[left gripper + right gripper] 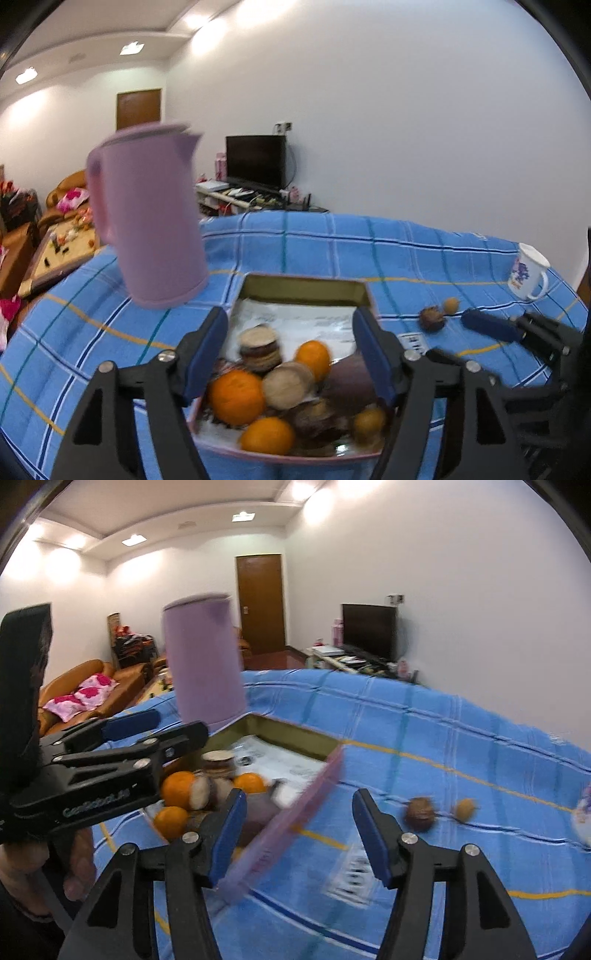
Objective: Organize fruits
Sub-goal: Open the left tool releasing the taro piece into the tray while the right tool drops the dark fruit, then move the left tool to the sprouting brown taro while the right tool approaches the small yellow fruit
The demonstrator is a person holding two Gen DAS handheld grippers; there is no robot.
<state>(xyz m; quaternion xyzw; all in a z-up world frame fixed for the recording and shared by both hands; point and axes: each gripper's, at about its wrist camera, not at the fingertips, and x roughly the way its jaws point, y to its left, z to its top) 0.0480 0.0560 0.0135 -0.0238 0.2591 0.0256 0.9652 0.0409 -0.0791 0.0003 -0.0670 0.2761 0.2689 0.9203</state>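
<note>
**2 grippers open over the fruit box**

My left gripper (290, 354) hangs over the box (306, 286) with its 2 blue-padded fingers spread wide and nothing between them. Below it I count 3 oranges (236, 397) in the near end of the box, packed among 2 pale round cakes (284, 384) and several dark brown fruits too blurred to number. My right gripper (299, 840) is just as wide apart and grips nothing; it sits above the blue checked cloth (424, 738), right of the box, whose pink side wall (295, 812) crosses in front of its left finger. Further out on the cloth lie 2 loose fruits: 1 dark brown fruit (420, 811) and 1 small tan fruit (464, 808), just beside each other. 1 purple jug (147, 218) stands upright behind the box's left corner, and 1 white mug (529, 273) stands at the far right.
</note>
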